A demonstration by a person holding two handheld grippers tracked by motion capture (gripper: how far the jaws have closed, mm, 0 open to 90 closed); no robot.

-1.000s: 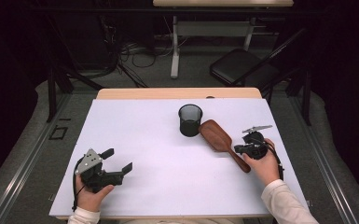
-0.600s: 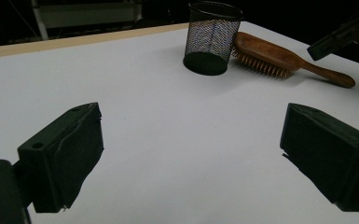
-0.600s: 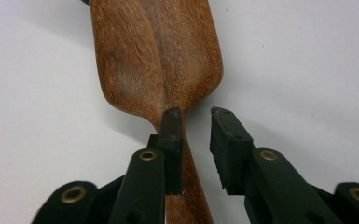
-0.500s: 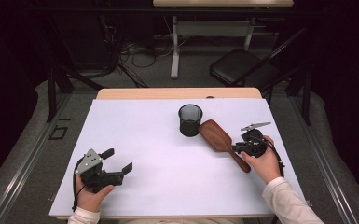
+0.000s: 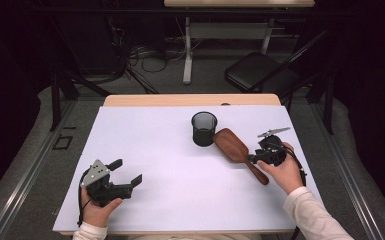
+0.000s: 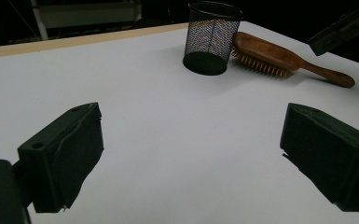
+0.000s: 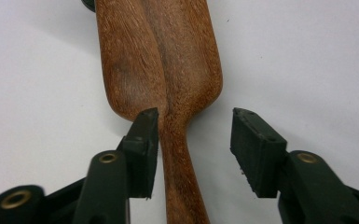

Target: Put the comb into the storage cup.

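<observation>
A wooden hairbrush lies bristles down on the white table, its head against a black mesh cup. My right gripper is over the brush handle. In the right gripper view that gripper is open and straddles the brush neck; one jaw is against the wood, the other stands apart. My left gripper rests open near the front left with nothing between its jaws. From the left gripper view the cup and brush lie far ahead, bristles visible.
The white tabletop spreads wide between the two hands. Behind the table's wooden far edge are a dark floor with cables, a desk leg and a black chair.
The right hand has shifted slightly and settled its jaws over the brush neck. The left gripper, the cup and the brush have stayed where they were.
</observation>
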